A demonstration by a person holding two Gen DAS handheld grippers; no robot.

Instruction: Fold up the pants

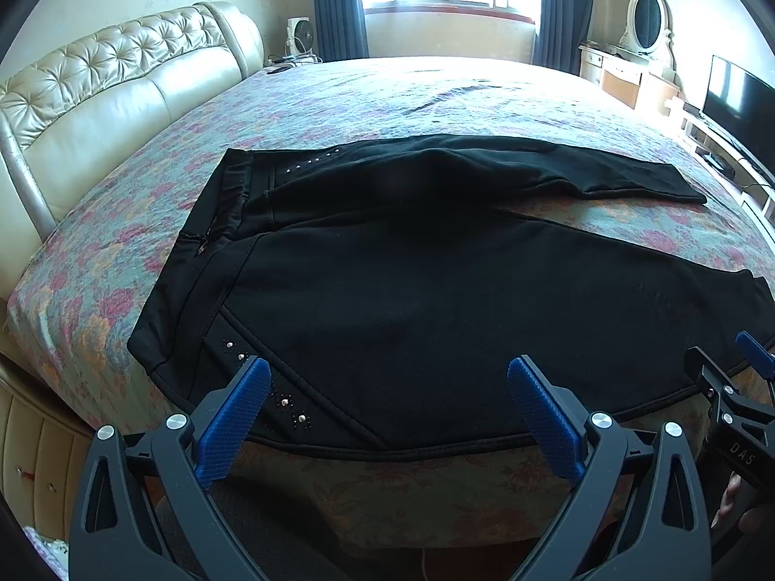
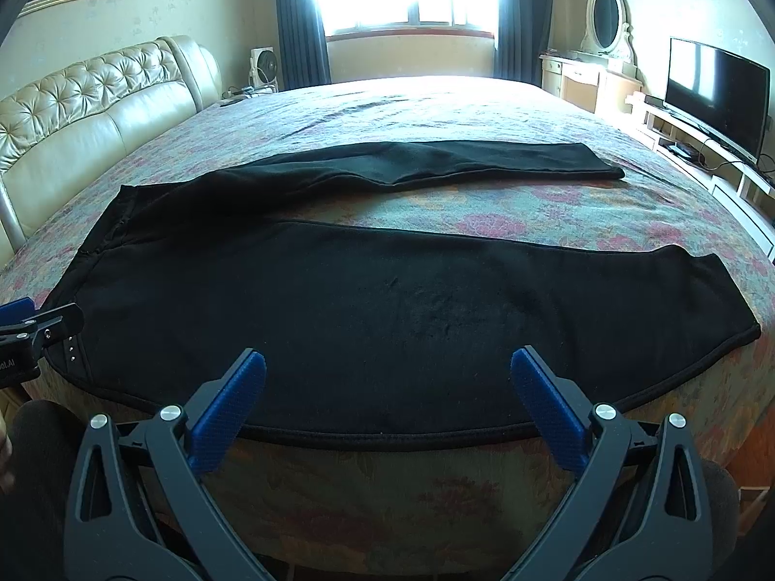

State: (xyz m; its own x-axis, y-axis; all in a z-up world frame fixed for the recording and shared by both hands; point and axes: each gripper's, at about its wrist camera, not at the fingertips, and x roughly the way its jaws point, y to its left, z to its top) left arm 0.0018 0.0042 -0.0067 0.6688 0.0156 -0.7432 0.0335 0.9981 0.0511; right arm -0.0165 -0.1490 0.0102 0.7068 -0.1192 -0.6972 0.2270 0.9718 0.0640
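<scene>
black soft fleece pants [image 1: 436,290] lie flat on floral bed [image 1: 339,97]; limp, grip near hem; left gripper [image 1: 387,416] and right gripper [image 2: 387,406] fingers wide, empty

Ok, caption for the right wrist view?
Right gripper, jaws open, at the near edge of black pants laid flat on a floral bed.

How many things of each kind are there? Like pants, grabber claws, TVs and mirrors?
pants: 1
grippers: 2, the left gripper and the right gripper
TV: 1
oval mirror: 1
fan: 1
bed: 1
Total: 7
</scene>
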